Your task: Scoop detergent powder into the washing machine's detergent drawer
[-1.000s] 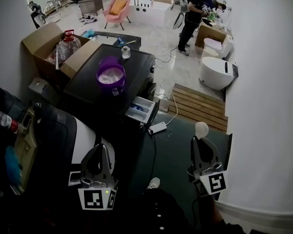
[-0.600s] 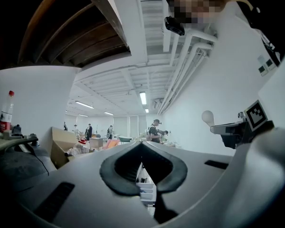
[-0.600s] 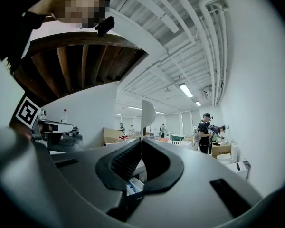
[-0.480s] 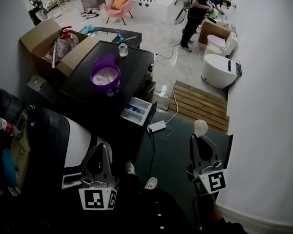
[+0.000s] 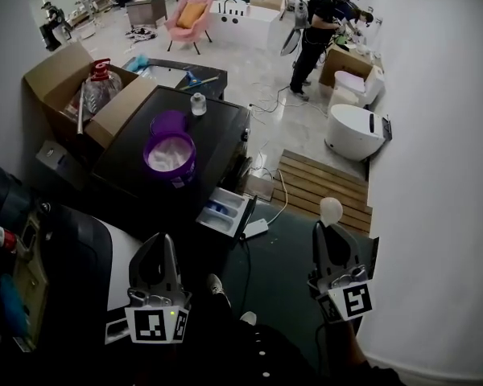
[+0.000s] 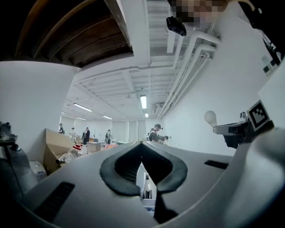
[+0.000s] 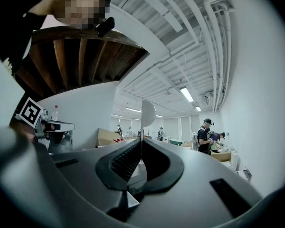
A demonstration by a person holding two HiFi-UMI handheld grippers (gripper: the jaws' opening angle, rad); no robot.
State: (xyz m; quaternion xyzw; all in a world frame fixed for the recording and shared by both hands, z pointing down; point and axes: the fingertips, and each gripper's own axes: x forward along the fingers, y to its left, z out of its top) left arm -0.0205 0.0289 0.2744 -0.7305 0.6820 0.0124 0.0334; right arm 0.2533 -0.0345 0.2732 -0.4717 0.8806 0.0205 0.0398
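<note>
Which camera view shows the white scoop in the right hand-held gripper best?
The head view: the white scoop shows its round bowl above the right hand-held gripper. The right gripper view shows it edge-on between shut jaws; the left gripper view, small, from the side.

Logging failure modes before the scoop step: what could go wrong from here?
1. The right tool grips the white plastic spoon by its thin handle alone; loaded with powder, it could twist or slip.
2. Powder carried from the open purple tub on the black washing machine to the small pulled-out white drawer may spill onto the white power strip on the floor beside it.
</note>
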